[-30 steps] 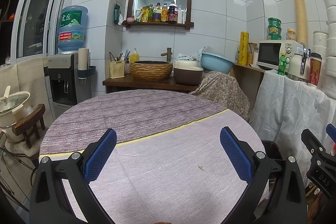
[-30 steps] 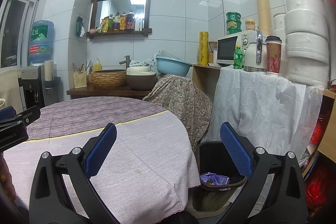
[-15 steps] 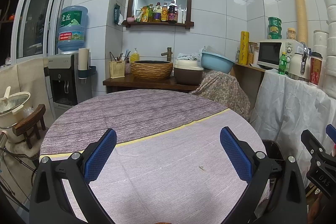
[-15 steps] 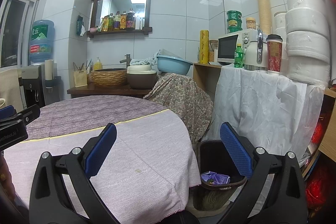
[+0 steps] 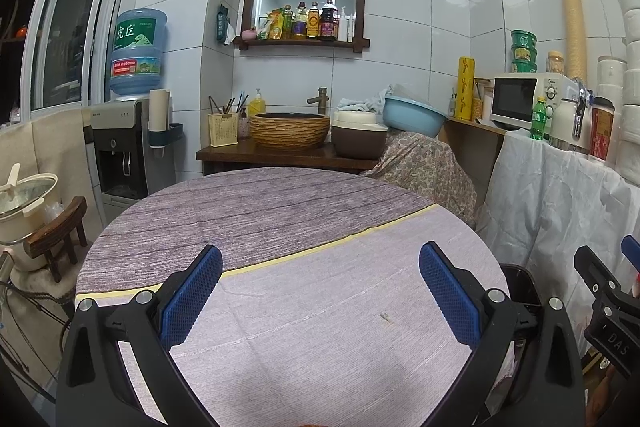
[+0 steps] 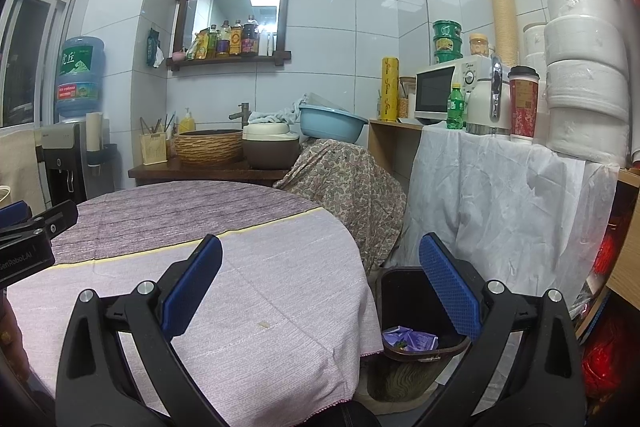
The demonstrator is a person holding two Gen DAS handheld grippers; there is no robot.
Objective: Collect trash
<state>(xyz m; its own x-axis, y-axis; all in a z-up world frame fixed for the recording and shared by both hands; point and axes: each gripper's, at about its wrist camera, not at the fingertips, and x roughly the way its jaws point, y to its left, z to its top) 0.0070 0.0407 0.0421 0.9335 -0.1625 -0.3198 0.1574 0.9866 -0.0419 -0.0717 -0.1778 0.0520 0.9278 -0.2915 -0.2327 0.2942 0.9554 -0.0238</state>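
Tabletop (image 5: 280,211), round, is covered by a cloth in two tones, darker grey-purple toward the far edge, paler lilac toward the near edge, with a yellow seam between. No wrapper or large litter is seen on it in either view.

Trash bin (image 6: 400,287), dark, is stood on the floor just beside the right edge of the tabletop, below the cloth's hem. A purple wrapper (image 6: 408,339) is seen lying inside it.

Left gripper (image 5: 320,291) is held above the near part of the tabletop, its blue fingers (image 5: 192,295) spread wide and nothing held between them.

Right gripper (image 6: 320,287) is held over the right edge of the tabletop, one finger above the cloth and the other above the bin mouth; fingers (image 6: 448,287) are likewise spread, empty.

Crumb (image 5: 386,317), pale and very small, is seen on the lilac cloth toward the near right edge; whether it is a scrap or a stain cannot be told.

Step in hand is judged to be a last check. If the crumb is to be taken, the cloth should not be pinched with it; fingers are best lowered straight, closed gently, and carried over the bin mouth before release.
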